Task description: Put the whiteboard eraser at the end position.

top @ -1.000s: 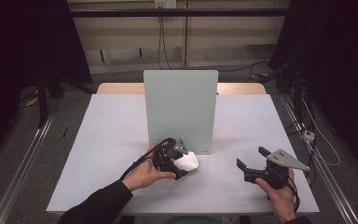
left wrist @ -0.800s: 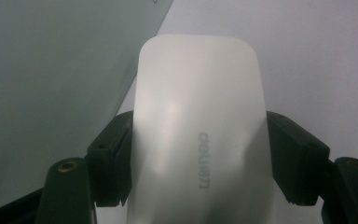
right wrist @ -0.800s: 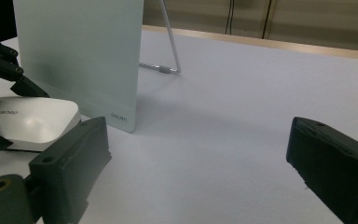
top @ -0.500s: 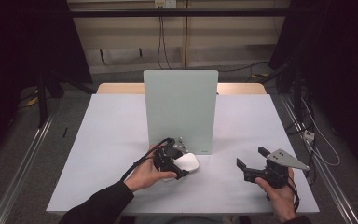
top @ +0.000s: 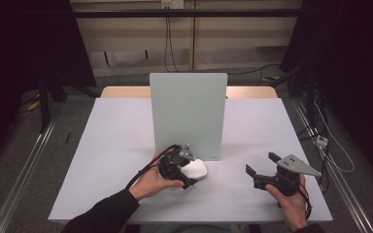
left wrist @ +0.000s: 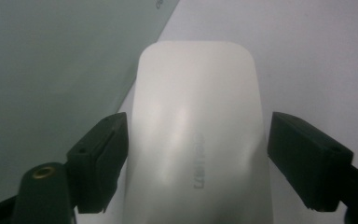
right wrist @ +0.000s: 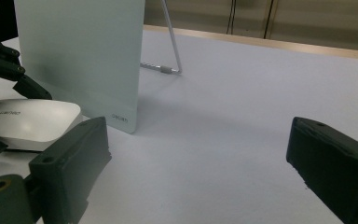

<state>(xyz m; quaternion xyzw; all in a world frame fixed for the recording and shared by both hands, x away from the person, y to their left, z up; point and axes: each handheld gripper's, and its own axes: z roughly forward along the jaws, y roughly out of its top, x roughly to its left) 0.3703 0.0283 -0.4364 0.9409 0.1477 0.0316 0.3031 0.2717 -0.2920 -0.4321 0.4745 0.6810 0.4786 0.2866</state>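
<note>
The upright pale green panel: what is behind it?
Behind the panel, a thin metal prop leg slants down to the white table. The table directly behind it is hidden from the high view.

A pale grey-white table top (top: 116,145) filled the middle of the room, with a strip of light wood (top: 121,91) showing along its far edge. Grey floor (top: 14,160) lay on both sides, crossed on the left by a metal rail (top: 26,167) running toward the near corner. The back wall (top: 126,36) was beige, with a lighter panel lower down and a dark horizontal bar (top: 184,13) across the top. Thin black cables (top: 166,43) hung down the wall from a socket near the ceiling, and more cable trailed over the floor at the right (top: 320,141). Dark curtains or panels (top: 24,43) closed off the left and right sides. Light fell evenly from above.
</note>
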